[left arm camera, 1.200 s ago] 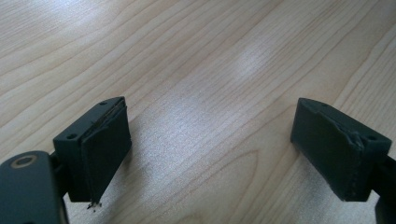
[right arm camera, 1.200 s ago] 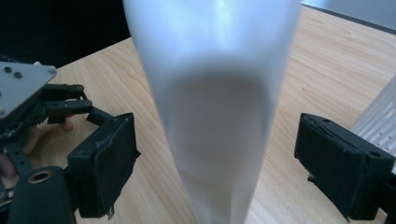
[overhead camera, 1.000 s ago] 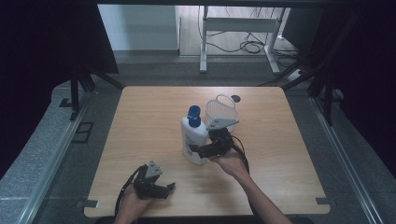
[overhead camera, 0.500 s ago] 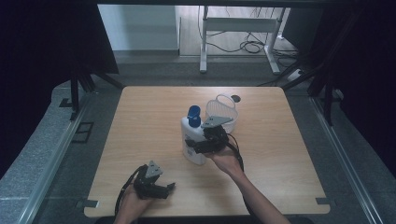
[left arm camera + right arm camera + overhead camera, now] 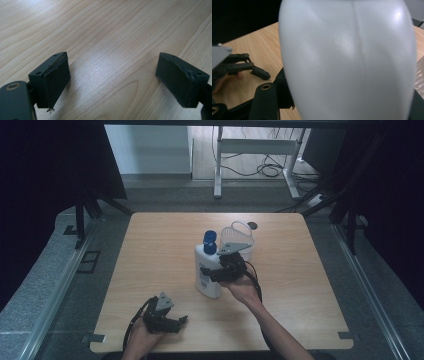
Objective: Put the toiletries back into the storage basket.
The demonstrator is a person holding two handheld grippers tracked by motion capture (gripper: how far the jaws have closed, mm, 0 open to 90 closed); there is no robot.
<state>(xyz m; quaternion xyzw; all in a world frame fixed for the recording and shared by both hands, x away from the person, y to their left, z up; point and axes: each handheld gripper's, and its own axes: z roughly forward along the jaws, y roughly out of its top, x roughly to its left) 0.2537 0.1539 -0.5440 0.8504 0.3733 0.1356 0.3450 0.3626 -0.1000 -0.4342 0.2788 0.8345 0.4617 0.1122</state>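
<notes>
High view. Wooden bench. White bottle with a blue cap, upright near the bench's middle. Right gripper: jaws have just been closing and now grasp the bottle's body from its right side. Clear mesh basket just behind the right gripper, beyond the jaws; whether anything lies in it cannot be told. Left gripper near the bench's front edge, well apart from the bottle, held in the left hand.

Left gripper view. Left gripper: jaws released, standing wide apart, bare bench grain between and beyond them. Not told from above: nothing lies between these jaws.

Right gripper view. White bottle directly between the jaws, its smooth wall with a vertical seam pressed close to the camera. Left gripper farther off to the left of the jaws, resting low over the bench. A corner of the basket's mesh at the right edge, just beyond the bottle.
</notes>
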